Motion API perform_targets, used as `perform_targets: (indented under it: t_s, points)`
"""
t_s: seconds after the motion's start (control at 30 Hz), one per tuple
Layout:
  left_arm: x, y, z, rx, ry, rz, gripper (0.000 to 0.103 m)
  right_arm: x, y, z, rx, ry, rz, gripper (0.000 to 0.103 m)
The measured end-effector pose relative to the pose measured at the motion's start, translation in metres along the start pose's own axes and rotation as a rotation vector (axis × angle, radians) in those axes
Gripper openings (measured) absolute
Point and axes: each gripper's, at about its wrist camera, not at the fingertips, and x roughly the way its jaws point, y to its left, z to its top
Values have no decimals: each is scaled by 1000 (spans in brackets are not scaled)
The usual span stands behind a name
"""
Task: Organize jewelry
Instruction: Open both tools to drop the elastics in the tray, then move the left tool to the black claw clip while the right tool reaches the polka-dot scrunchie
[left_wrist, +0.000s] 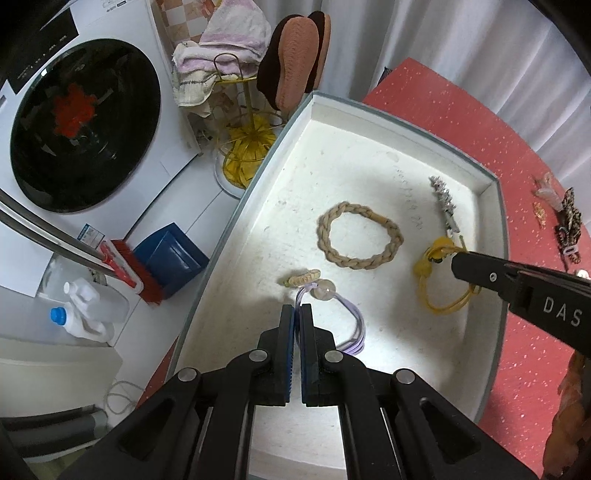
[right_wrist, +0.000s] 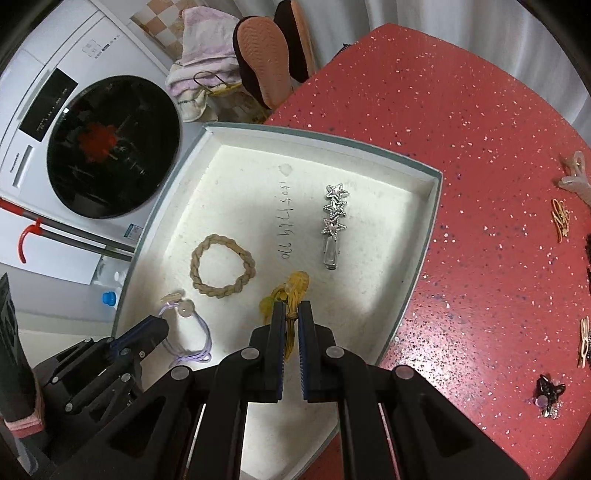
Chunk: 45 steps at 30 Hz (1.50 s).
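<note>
A white tray (left_wrist: 332, 166) (right_wrist: 240, 177) with a grey rim lies on the red table. In it are a beige braided hair tie (left_wrist: 354, 262) (right_wrist: 221, 238) and a silver star hair clip (left_wrist: 445, 203) (right_wrist: 334, 214). My left gripper (left_wrist: 297, 308) (right_wrist: 160, 325) is shut on the cord of a purple hair tie (left_wrist: 354, 325) (right_wrist: 203, 332) with a clear bead, low over the tray's near left part. My right gripper (right_wrist: 291, 304) (left_wrist: 456, 260) is shut on a yellow hair tie (right_wrist: 295, 284) (left_wrist: 424, 269), just below the star clip in the right wrist view.
Several hair clips (right_wrist: 561, 218) lie on the red table (right_wrist: 461, 147) right of the tray, among them a leopard-print one (left_wrist: 570, 221). Left of the table stand a washing machine (left_wrist: 85, 125), a rack with slippers (left_wrist: 295, 62) and towels, and bottles on the floor.
</note>
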Motion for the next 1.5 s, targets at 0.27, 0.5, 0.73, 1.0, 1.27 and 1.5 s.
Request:
perform_targets:
  t_s: [0.27, 0.5, 0.73, 1.0, 1.27, 1.5]
  points:
    - [5, 1, -2, 21, 19, 21, 4, 10, -4, -2, 6, 25, -9, 7]
    - [2, 0, -3, 25, 16, 54, 4, 8, -2, 1, 3, 20, 6, 22]
    - [5, -1, -4, 16, 47, 25, 4, -1, -3, 2, 18, -1, 23, 47]
    - [3, -4, -5, 8, 20, 59, 102, -9, -3, 0, 12, -14, 22, 50]
    - [9, -8, -2, 34, 13, 80, 102, -25, -9, -1, 22, -42, 20, 58]
    - [-7, -11, 0, 42, -2, 97, 102, -47, -23, -7, 74, -78, 29, 82]
